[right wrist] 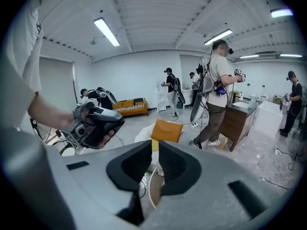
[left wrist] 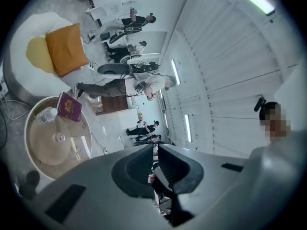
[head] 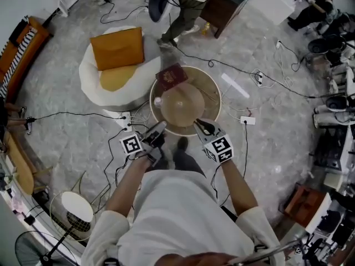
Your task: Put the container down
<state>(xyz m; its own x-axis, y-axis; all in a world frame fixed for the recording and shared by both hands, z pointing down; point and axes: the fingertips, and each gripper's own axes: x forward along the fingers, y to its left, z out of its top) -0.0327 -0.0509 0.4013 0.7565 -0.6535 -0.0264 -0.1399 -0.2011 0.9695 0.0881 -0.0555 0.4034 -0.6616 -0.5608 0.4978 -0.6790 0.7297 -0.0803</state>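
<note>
Your left gripper (head: 159, 129) and right gripper (head: 201, 128) hang over the near edge of the round table (head: 217, 95). Each has its jaws together with nothing between them, so I judge the task done. The tan container (head: 183, 105) rests on the table's middle, and a red book (head: 171, 76) lies at the far edge.

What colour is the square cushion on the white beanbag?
Orange; the cushion shows best in the head view.
</note>
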